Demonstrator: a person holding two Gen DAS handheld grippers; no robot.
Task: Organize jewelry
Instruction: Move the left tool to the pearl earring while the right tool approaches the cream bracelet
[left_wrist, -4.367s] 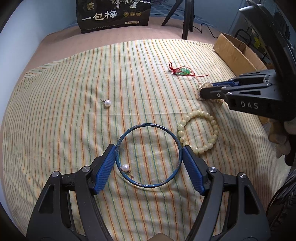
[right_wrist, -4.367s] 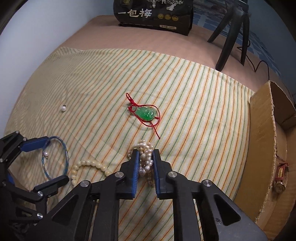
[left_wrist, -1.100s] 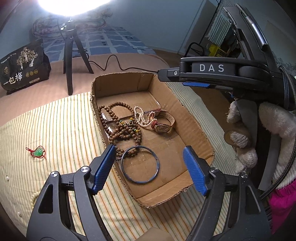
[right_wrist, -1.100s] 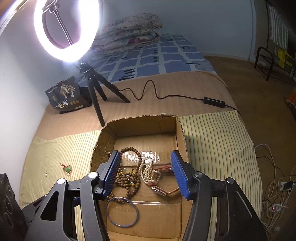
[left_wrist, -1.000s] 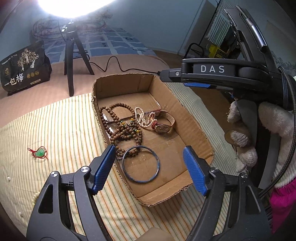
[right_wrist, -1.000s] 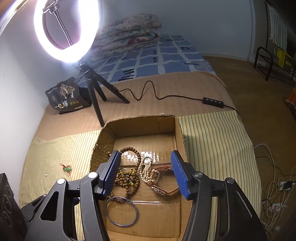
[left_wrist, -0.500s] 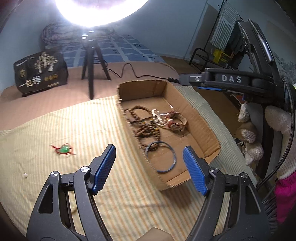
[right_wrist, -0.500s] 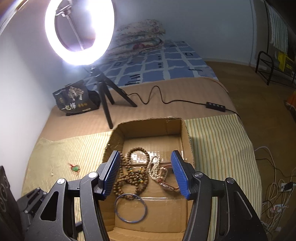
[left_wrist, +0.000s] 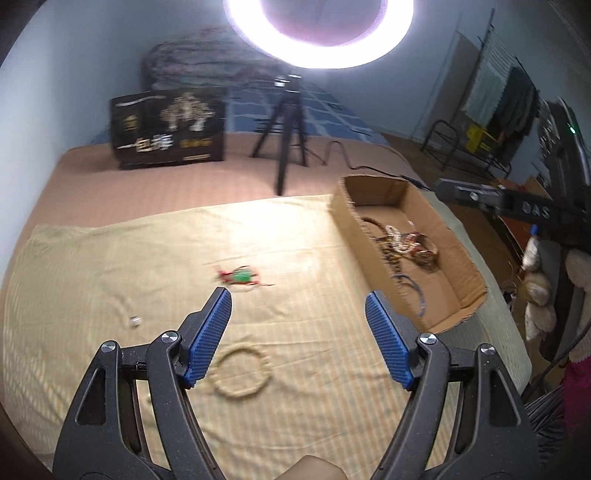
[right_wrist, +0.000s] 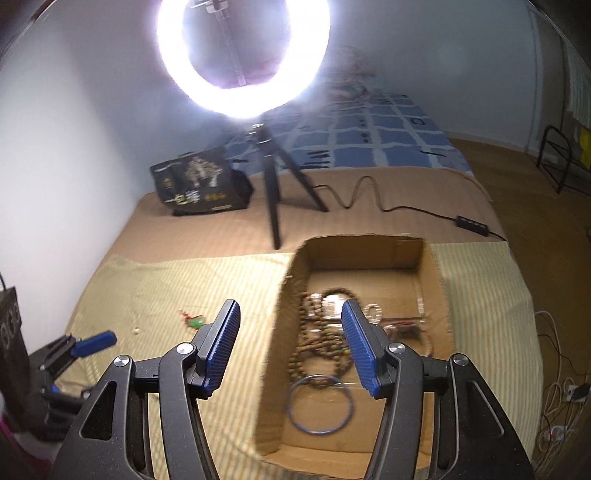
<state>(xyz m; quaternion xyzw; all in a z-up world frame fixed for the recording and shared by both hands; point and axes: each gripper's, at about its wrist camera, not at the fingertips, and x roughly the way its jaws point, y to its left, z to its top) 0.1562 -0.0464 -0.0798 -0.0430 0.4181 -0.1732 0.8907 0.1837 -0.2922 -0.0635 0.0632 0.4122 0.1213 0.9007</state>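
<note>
Now both tongs hang empty, jaws wide: the left gripper (left_wrist: 298, 332) above the striped cloth (left_wrist: 110, 258), the right gripper (right_wrist: 291, 345) over the cardboard box (right_wrist: 362, 254). Outside the box lie three pieces: one green pendant (left_wrist: 242, 276) just above the left tips, one pale bead bracelet (left_wrist: 242, 371) lower center, one pearl (left_wrist: 135, 320) at left. One blue bangle (right_wrist: 320, 404) lies among blurred bead strands in the box, lower center.

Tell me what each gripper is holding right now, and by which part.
Nothing is held. The left gripper stands open above the striped cloth, and the right gripper stands open over the box, with nothing between the pads of either.
</note>
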